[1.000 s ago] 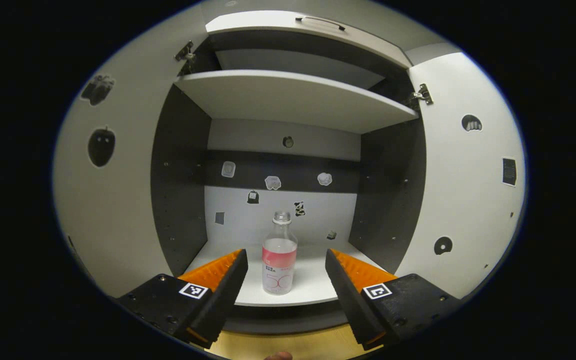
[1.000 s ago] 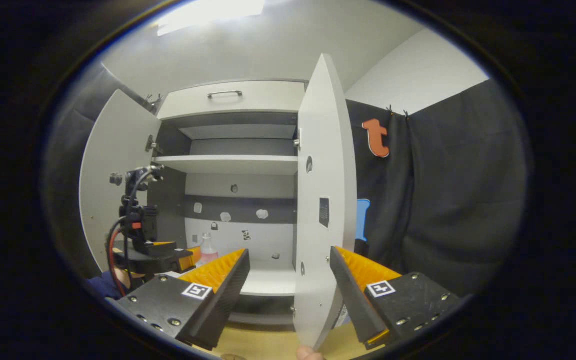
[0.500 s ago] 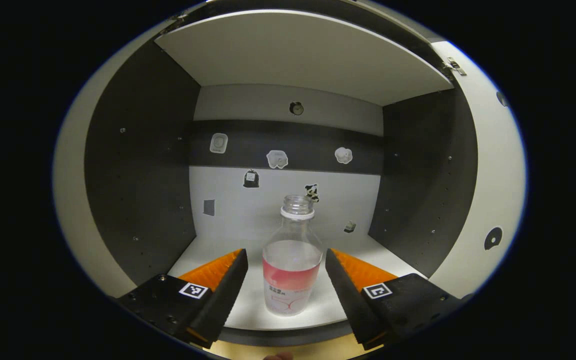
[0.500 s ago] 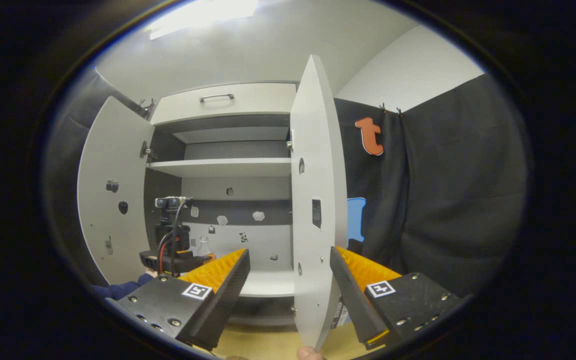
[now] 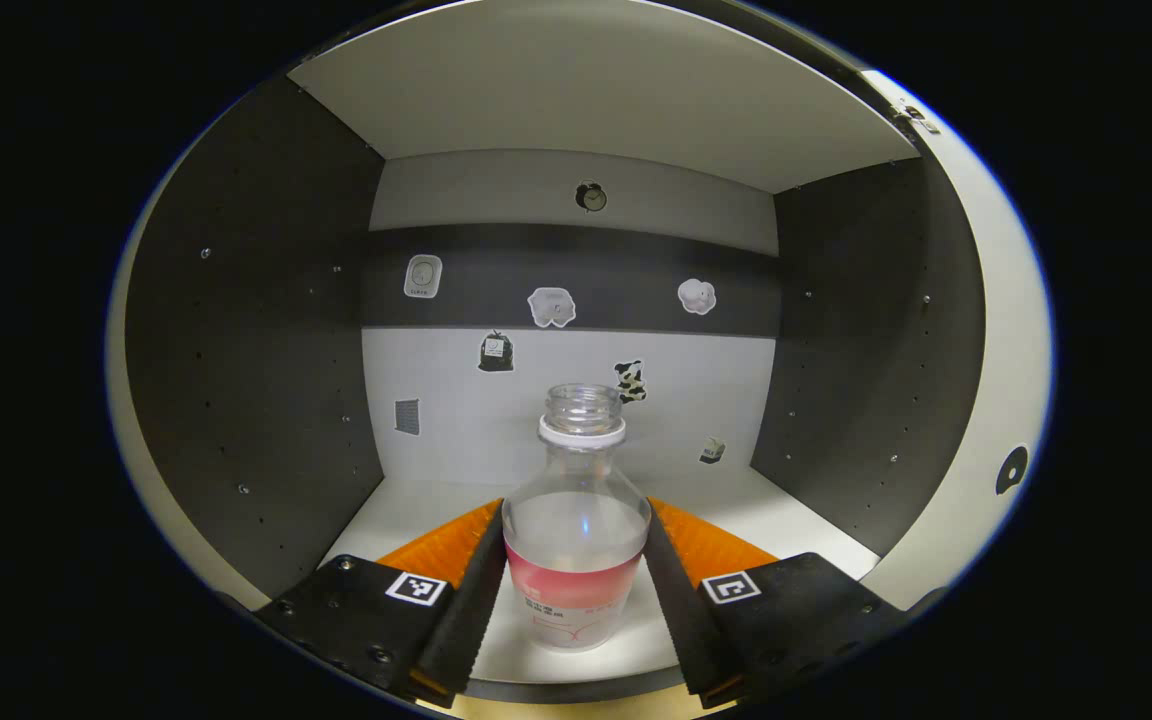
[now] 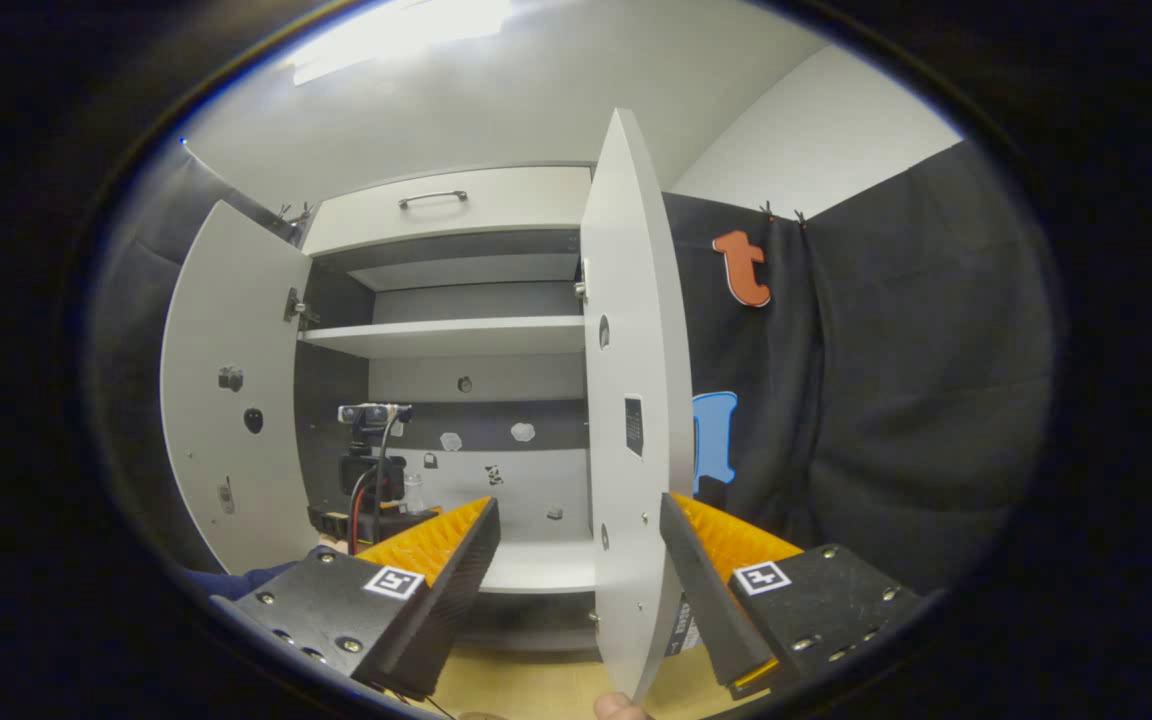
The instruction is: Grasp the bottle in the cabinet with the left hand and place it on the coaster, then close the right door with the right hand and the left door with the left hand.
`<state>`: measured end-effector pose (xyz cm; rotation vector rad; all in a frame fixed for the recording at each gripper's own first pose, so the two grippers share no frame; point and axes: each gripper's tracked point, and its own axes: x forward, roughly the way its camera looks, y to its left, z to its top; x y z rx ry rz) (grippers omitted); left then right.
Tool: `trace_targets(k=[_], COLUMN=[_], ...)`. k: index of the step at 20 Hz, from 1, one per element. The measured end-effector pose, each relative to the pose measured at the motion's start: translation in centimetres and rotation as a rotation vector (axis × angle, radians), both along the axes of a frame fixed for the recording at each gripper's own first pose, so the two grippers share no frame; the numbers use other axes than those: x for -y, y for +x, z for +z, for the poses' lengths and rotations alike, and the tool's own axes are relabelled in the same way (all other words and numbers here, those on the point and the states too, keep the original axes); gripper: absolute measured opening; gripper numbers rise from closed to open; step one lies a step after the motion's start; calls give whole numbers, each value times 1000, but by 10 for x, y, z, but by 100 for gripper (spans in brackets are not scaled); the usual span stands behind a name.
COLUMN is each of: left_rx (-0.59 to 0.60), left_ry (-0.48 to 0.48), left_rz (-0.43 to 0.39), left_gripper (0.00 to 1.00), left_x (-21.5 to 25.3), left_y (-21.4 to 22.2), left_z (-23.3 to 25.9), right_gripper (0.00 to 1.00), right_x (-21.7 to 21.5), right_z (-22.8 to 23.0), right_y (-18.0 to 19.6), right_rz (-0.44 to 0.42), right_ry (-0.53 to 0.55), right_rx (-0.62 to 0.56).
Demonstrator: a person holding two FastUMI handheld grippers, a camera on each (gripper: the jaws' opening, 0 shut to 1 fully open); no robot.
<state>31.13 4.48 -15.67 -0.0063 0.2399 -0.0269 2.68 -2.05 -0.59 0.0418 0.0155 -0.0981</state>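
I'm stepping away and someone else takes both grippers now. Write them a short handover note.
Left gripper: inside the cabinet, fingers on either side of the clear plastic bottle with the pink label; whether both press it is unclear.
Right gripper: open, its fingers astride the edge of the open white right door.
White left door: open.
Done: approach to the bottle.
Left: lift the bottle, set it on the coaster, close the right door, then the left.

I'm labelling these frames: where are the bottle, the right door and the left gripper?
bottle (image 5: 576, 520): left gripper view, clear body above the label.
right door (image 6: 636, 350): right gripper view, inner face.
left gripper (image 5: 576, 590): left gripper view, midway between its fingertips.
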Motion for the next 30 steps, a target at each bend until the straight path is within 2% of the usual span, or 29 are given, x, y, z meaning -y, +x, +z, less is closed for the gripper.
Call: trace_targets(k=[8, 17, 22, 25, 30], left_rx=[53, 99, 62, 27, -84], left_ry=[-1, -29, -33, -67, -110], left_rz=[-57, -203, -293, -356, -391], left_gripper=[77, 77, 77, 77, 77], left_x=[10, 39, 54, 67, 78], left_y=[-34, -117, -165, -192, -227], left_z=[23, 36, 6, -21, -88], right_gripper=[97, 95, 95, 95, 95], right_x=[-7, -12, -4, 2, 11], right_z=[-4, 0, 5, 11, 18], right_y=[-10, -32, -42, -50, -60], right_rz=[38, 79, 70, 59, 35], right_ry=[36, 46, 44, 41, 26], right_rx=[-8, -1, 9, 21, 29])
